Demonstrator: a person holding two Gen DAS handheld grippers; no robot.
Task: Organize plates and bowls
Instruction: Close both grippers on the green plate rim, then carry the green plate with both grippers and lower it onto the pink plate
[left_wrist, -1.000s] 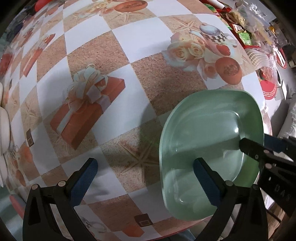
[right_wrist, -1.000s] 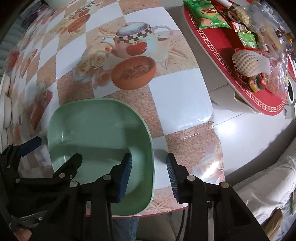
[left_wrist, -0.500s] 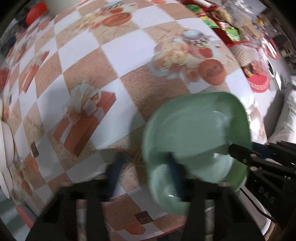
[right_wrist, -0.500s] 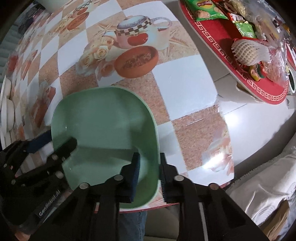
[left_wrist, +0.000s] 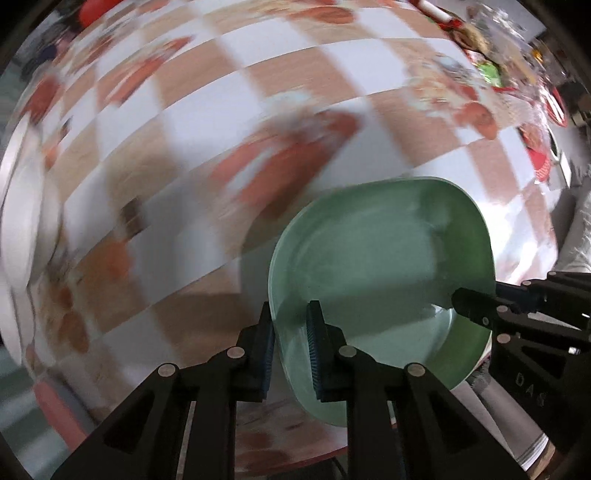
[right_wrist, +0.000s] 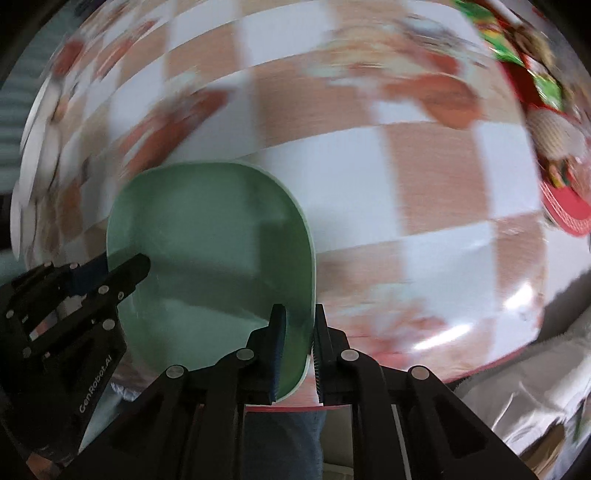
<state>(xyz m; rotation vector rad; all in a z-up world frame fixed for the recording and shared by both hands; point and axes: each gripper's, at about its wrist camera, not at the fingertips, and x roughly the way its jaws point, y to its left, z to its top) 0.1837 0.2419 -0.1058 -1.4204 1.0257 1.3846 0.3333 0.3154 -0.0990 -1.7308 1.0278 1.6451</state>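
Note:
A pale green square plate (left_wrist: 380, 266) with a raised rim is held between both grippers above the checked tablecloth (left_wrist: 221, 122). My left gripper (left_wrist: 290, 332) is shut on the plate's left rim. My right gripper (right_wrist: 298, 334) is shut on the plate's (right_wrist: 210, 236) right rim. Each gripper shows in the other's view: the right gripper (left_wrist: 480, 306) at the plate's right edge, the left gripper (right_wrist: 114, 269) at its left edge. White dishes (left_wrist: 22, 206) stand at the far left, blurred.
The tablecloth (right_wrist: 424, 177) is blurred by motion. A red round table (right_wrist: 565, 214) with snack packets stands at the right. The near table edge runs just under the plate.
Both grippers have closed on the green plate's opposite rims. The plate has left the table and moves left across it; the background is now streaked with motion.

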